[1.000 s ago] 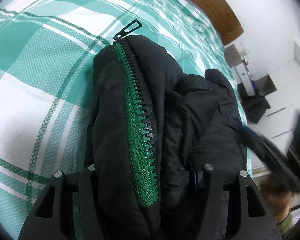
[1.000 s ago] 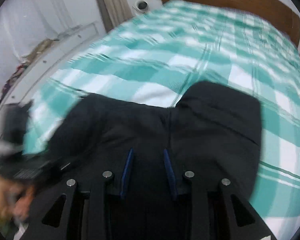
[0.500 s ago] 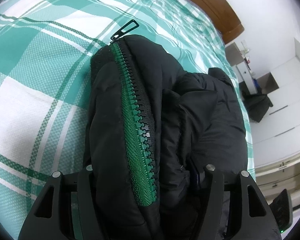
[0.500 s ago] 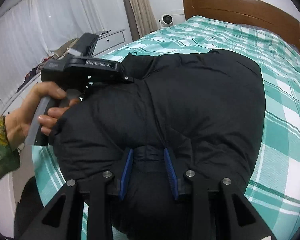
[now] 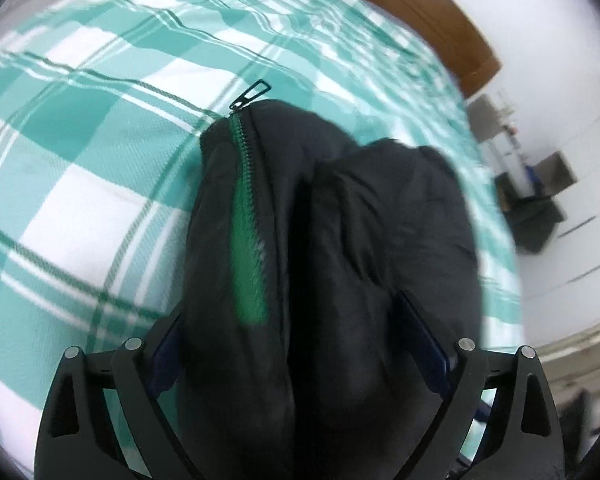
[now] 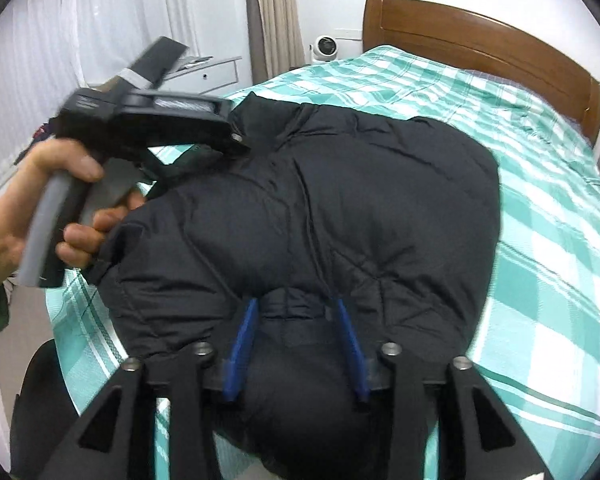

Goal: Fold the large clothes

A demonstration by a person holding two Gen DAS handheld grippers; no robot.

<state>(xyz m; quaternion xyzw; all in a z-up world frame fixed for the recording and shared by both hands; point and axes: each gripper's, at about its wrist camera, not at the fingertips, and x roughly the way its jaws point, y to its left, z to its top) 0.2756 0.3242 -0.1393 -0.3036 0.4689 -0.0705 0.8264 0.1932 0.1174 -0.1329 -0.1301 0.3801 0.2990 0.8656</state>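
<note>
A black puffer jacket (image 6: 320, 208) lies bunched on the green-checked bed (image 6: 540, 240). In the left wrist view it (image 5: 360, 240) shows a green zipper (image 5: 246, 220) with its pull at the far end. My left gripper (image 5: 300, 328) has its jaws spread wide around a thick fold of the jacket; the view is blurred. It also shows in the right wrist view (image 6: 236, 140), at the jacket's far left edge. My right gripper (image 6: 296, 312) is shut on a fold at the jacket's near edge, its blue pads (image 6: 246, 328) pressing the fabric.
A wooden headboard (image 6: 480, 48) stands at the far end of the bed. A white camera (image 6: 326, 46) and white drawers (image 6: 208, 76) stand beyond the bed's left side, by curtains. A dark bag (image 5: 536, 216) sits on the floor at right.
My left gripper's jaws have spread wider around the jacket fold and it is moving. The right gripper has stayed shut on the near edge, with the jacket spread further over the bed.
</note>
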